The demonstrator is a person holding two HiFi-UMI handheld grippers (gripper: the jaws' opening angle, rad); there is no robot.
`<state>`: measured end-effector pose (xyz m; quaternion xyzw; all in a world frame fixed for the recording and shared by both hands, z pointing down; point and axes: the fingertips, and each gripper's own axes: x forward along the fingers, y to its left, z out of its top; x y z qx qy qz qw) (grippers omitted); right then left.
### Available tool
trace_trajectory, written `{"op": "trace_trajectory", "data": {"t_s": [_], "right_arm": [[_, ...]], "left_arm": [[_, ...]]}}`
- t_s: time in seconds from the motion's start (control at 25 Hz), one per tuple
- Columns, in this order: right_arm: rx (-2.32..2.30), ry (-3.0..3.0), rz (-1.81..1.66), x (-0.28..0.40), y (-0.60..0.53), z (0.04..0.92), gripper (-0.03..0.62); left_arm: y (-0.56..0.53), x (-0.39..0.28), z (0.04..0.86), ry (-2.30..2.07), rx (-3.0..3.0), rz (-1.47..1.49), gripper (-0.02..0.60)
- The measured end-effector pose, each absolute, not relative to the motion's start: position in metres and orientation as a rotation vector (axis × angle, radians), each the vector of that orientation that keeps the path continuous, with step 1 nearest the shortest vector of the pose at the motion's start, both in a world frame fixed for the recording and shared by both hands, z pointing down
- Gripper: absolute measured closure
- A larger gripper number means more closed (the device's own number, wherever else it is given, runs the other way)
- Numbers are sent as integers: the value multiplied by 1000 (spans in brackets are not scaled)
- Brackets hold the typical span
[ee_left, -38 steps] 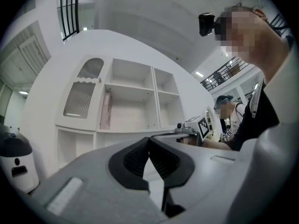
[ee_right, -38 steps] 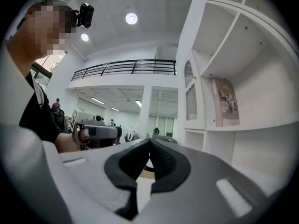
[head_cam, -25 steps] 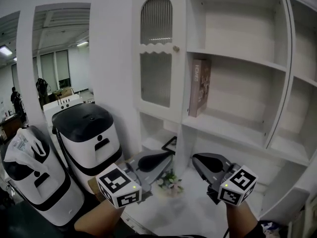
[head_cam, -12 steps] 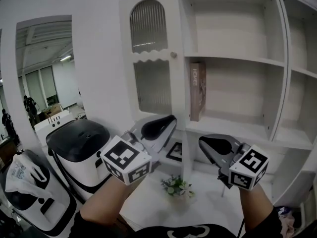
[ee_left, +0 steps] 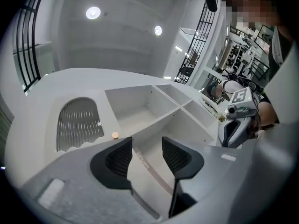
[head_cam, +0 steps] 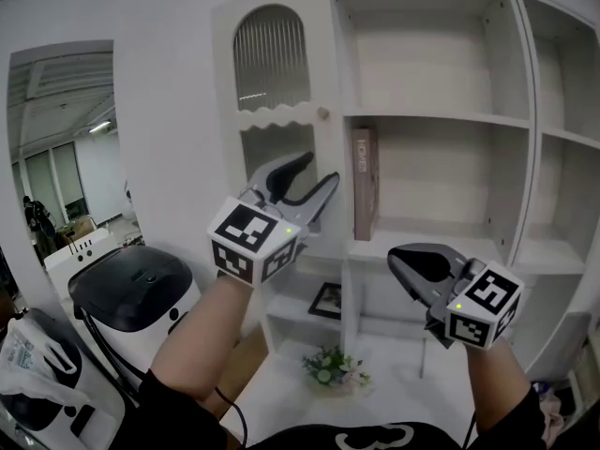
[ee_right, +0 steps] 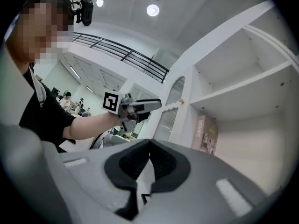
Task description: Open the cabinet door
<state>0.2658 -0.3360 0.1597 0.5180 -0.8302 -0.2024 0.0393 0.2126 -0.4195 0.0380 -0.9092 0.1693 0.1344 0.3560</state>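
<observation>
The white cabinet door has an arched ribbed glass pane and a small round knob at its right edge, and it looks closed. My left gripper is raised in front of the door, a little below the knob. Its jaws are opening and nothing is between them. In the left gripper view the knob lies just up and left of the left gripper. My right gripper hangs lower at the right, shut and empty, in front of the open shelves. In the right gripper view its jaws meet at the right gripper.
A book stands on the shelf beside the door. A framed picture and a small flower bunch sit lower down. A black-and-white appliance and a white bag are at the lower left.
My left gripper has risen from low in front of the cabinet up to the door, and its jaws have gone from shut to apart. The right gripper rose slightly and stayed shut.
</observation>
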Motion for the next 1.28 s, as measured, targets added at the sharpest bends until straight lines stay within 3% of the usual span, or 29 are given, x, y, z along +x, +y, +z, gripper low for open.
{"op": "trace_trajectory", "data": {"t_s": [0.2,0.52,1.04,1.28], "right_arm": [[1610,-2503,-637,268,-347,149,596],[1662,-2472,-580,282,-369,161,595],[1705,-2476,-501,296,-372,171,595],[1710,-2489,-497,294,-368,174,596]], "left_arm": [[-456,225,10,491,-2278,339,341],[-500,253,-29,532,-2275,373,339],[-521,274,-44,573,-2227,334,485],[-519,273,-46,589,-2190,337,503]]}}
